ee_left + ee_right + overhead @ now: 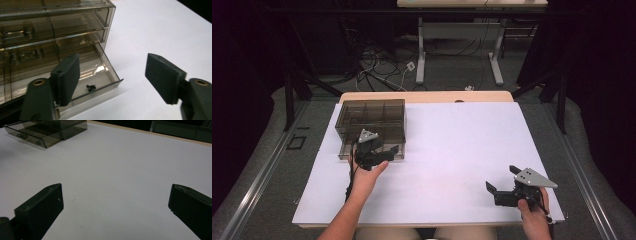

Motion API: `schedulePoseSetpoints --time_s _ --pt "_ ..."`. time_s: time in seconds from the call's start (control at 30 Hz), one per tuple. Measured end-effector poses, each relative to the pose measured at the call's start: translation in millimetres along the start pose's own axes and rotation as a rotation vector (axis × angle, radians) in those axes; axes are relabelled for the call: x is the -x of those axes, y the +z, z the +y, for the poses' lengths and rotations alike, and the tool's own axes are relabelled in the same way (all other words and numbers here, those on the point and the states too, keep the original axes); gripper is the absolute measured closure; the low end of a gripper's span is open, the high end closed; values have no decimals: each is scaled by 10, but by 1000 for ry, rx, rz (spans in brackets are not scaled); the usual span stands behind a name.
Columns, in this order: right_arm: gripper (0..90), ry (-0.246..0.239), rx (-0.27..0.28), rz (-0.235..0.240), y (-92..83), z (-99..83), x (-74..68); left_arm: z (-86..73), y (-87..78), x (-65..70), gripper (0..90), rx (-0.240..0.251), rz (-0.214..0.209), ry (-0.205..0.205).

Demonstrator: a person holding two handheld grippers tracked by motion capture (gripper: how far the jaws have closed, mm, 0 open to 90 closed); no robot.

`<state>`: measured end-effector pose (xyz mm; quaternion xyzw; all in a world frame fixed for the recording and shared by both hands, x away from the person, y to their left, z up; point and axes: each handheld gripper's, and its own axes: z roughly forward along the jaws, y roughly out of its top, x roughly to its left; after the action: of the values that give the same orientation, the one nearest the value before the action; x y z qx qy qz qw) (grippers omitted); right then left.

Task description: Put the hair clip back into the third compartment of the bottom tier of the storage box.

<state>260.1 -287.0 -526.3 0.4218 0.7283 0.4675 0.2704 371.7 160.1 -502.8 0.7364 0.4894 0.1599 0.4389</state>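
Hovering wide-jawed at the smoky drawer cabinet [371, 122], the left tool [379, 154] faces its pulled-out drawer [100, 75] holding a small black screw [91, 87]; the right tool [502, 190], equally wide, rests near-right on the white surface [452, 150].

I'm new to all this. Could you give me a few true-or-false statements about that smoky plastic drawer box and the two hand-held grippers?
1. The bottom drawer of the drawer box is pulled out. True.
2. That drawer holds nothing. False: a small black part lies in it.
3. The left gripper is open. True.
4. The right gripper clamps a screw. False: it is open over the bare white tabletop.
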Motion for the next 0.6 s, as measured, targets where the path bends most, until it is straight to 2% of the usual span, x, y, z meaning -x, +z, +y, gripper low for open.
schedulePoseSetpoints --time_s 0.03,0.1,0.13,0.17,0.23,0.33,0.4,0.6 --pt "0 2 13 -2 11 -5 -1 12 -10 13 255 14 -8 -1" --pt "0 3 1 -1 3 -1 -1 19 -15 23 233 18 -11 -2" --pt "0 8 5 4 8 -3 -1 31 -32 30 210 6 -11 3" --pt "0 8 17 6 13 -8 2 38 -35 38 160 15 -22 3" --pt "0 7 17 4 13 -8 3 55 -62 54 158 17 -28 2" --pt "0 0 16 0 11 -7 10 77 -84 76 92 31 -51 5" --pt "0 13 7 -1 -3 -6 4 88 -102 102 78 41 -70 1" --pt "0 11 7 -3 -6 -10 5 97 -189 160 13 44 -102 25"
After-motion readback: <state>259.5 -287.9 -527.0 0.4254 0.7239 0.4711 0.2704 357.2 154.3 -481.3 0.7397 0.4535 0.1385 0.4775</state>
